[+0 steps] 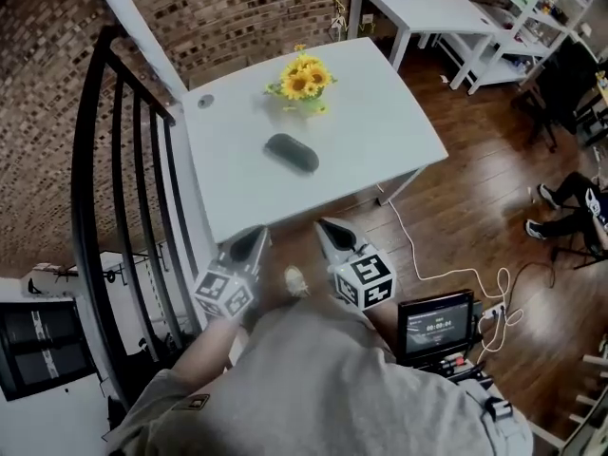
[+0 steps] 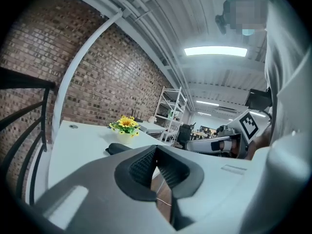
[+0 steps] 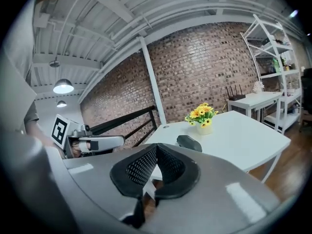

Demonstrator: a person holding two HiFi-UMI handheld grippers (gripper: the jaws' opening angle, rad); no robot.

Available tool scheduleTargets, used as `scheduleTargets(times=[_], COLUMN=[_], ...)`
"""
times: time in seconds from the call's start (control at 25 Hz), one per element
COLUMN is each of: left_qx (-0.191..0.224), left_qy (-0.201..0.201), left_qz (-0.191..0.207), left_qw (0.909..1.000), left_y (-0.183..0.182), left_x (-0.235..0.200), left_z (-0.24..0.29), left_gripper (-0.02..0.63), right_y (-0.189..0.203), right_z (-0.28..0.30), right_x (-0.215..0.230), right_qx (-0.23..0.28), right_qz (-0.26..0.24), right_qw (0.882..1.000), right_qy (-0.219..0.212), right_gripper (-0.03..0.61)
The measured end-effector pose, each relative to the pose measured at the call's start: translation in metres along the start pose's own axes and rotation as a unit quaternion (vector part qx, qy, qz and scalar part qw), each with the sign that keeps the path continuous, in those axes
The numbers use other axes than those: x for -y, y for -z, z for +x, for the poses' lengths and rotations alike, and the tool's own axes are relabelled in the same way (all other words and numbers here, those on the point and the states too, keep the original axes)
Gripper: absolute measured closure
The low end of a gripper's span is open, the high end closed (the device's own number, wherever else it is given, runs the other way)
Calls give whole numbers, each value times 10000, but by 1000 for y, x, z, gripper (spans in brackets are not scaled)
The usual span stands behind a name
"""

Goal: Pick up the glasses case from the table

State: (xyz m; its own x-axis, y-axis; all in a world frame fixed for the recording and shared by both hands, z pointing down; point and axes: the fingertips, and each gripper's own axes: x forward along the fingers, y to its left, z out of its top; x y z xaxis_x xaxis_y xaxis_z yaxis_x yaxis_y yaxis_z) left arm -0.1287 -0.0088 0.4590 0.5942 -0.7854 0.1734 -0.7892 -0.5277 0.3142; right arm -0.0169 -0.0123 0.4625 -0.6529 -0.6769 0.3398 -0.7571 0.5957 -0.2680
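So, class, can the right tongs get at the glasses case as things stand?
Probably yes: only bare table lies between the right tongs and the glasses case, though the tongs are shut.

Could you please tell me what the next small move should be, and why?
Probably carry the right gripper forward and open its jaws: they are shut, short of the table, and the glasses case lies untouched farther along it.

Brick wall [image 1: 38,112] and black railing [image 1: 79,174] border a dark wood floor [image 1: 475,188].
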Motion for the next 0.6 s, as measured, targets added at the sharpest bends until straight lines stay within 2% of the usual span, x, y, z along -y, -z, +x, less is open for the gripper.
scheduleTargets(times=[0.28, 0.6], left_qx=[-179, -444], left_qy=[381, 548], left_qz=[162, 506], left_qw=[9990, 9962], left_y=[-9, -12], left_x=[-54, -84], left_z=[33, 77], left_gripper=[615, 615], right_y=[-10, -19], right_z=[52, 81], right_x=[14, 48], right_qx=[-86, -61], right_qz=[5, 125], right_qw=[9992, 9983], right_qy=[379, 567], right_gripper=[565, 565])
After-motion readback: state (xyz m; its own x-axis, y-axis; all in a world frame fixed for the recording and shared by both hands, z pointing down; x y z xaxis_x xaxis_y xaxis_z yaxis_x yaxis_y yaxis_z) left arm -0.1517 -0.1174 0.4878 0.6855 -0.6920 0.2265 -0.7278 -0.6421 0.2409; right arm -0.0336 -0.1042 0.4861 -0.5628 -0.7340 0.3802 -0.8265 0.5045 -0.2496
